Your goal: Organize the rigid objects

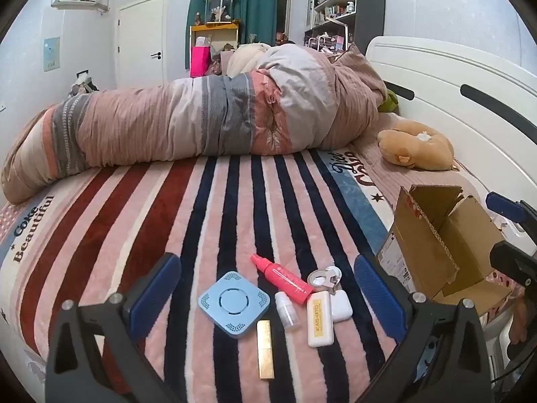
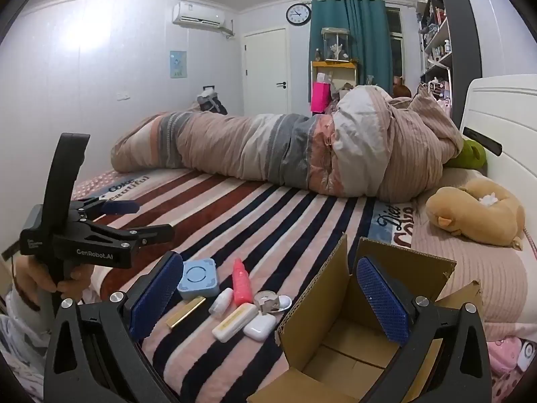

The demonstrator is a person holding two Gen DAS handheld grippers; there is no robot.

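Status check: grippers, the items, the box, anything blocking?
Left gripper and right gripper open, empty. Small items all on the blanket, none in the cardboard box. Box flaps up; nothing blocking.

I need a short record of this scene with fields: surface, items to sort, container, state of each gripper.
surface: striped blanket on a bed
items: blue square case, red spray bottle, gold bar, small clear bottle, cream box, white earbud case, tape roll
container: cardboard box, open, nothing visible inside
left gripper: open, holding nothing
right gripper: open, holding nothing
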